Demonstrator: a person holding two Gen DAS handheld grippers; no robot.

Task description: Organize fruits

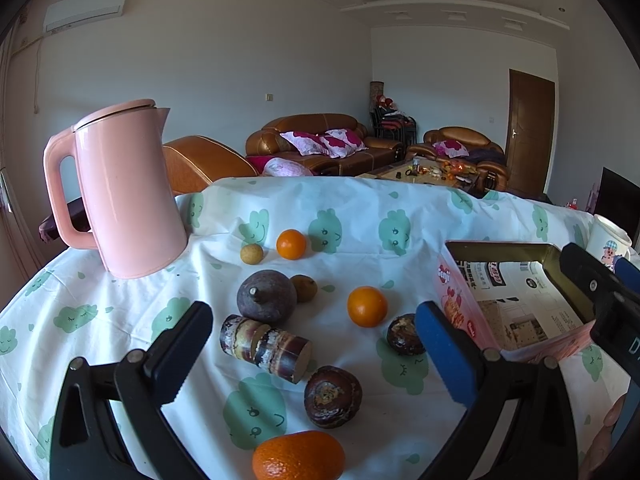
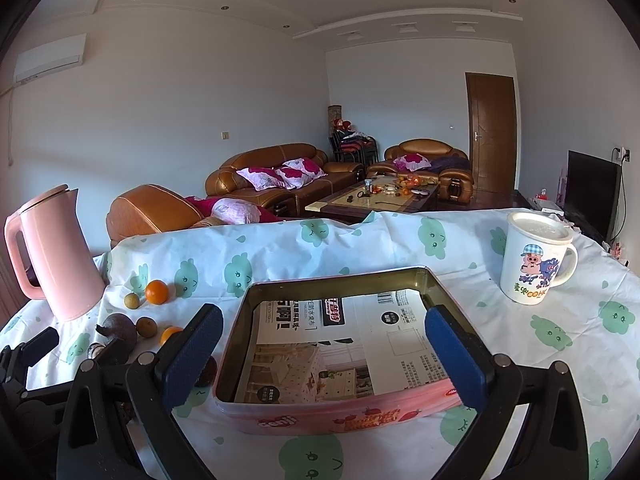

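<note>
Nearest the left wrist camera lies one orange (image 1: 298, 456) at the bottom edge, between the wide-open, empty fingers of the left gripper (image 1: 316, 344). Two more oranges (image 1: 367, 306), two water chestnuts (image 1: 333, 396), two longans (image 1: 251, 253), one sugarcane piece (image 1: 266, 342) and one dark round fruit (image 1: 266, 297) sit scattered on the tablecloth (image 1: 360, 216). From the right wrist, the right gripper (image 2: 324, 356) gapes empty above the tin (image 2: 336, 416), which holds only a printed sheet; bare cloth separates it from one mug (image 2: 534, 258) and one pink kettle (image 2: 60, 256).

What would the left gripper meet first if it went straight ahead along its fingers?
Probably the cut sugarcane piece, which lies between the open fingers of the left gripper; depth is uncertain, though, and it could pass above it.
</note>
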